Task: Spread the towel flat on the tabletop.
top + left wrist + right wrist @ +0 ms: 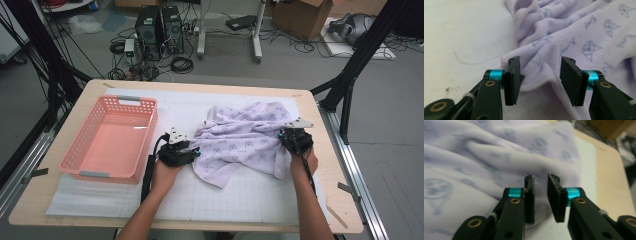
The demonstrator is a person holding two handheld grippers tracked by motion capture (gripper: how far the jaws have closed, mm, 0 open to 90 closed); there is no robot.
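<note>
Towel: lilac cloth with a small printed pattern, crumpled on the white gridded mat right of the table's middle, between your two grippers.
Left gripper: you hold it at the towel's left edge, just right of the basket. In the left gripper view your jaws stand well apart, a fold of the towel lies between them, and the pads do not press on it.
Right gripper: you hold it at the towel's right side, near the table's right edge. In the right gripper view your jaws leave a narrow gap at the towel's edge; that view is blurred, and the cloth seems to lie behind the pads, not pinched.
Basket: pink, slotted walls, on the mat's left part, apart from the towel.
Table: light wood, bare along its right edge.
</note>
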